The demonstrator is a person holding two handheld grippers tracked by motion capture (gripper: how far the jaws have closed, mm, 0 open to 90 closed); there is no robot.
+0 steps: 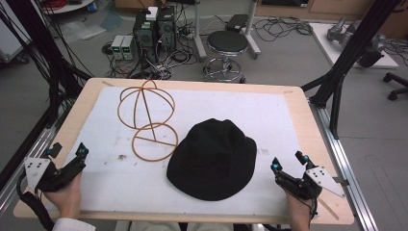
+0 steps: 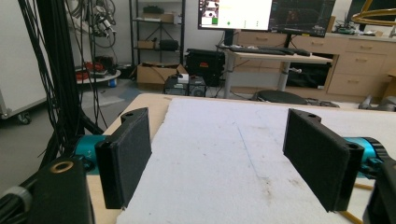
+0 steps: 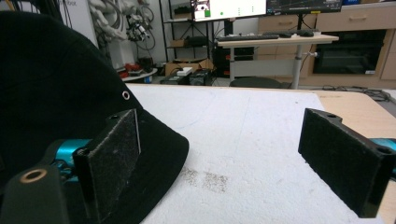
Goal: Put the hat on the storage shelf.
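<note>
Black hat (image 1: 211, 160) lies brim-down on the white mat (image 1: 269, 115) that covers the wooden worktop (image 1: 308, 120), a little toward the person's edge from the mat's middle. Nothing grips it.

Wire stand (image 1: 148, 120), orange-brown, lies on its side just left of the hat and farther back; its ring base sits closest to the hat brim, apart from it by a narrow strip of mat. The rounded cage part points away from the hat toward the far left of the mat.

Left gripper (image 1: 67, 154) rests at the near left corner of the mat, well apart from the hat, held by a hand (image 1: 65, 197) coming in from the bottom edge. Jaws stand wide, nothing between them. In the left gripper view (image 2: 224, 158) both black pads are spread with bare mat between them; a bit of the wire stand shows at the top right corner.

Right gripper (image 1: 287, 162) sits near the right of the hat, close to the brim but not touching as far as the high view shows. Jaws wide and empty. In the right gripper view (image 3: 224, 158) the hat (image 3: 51, 84) looms at the left, its brim edge passing just beside the left pad; a small metal eyelet (image 3: 125, 95) is visible on the crown. Grey smudges mark the mat between the pads.
</note>
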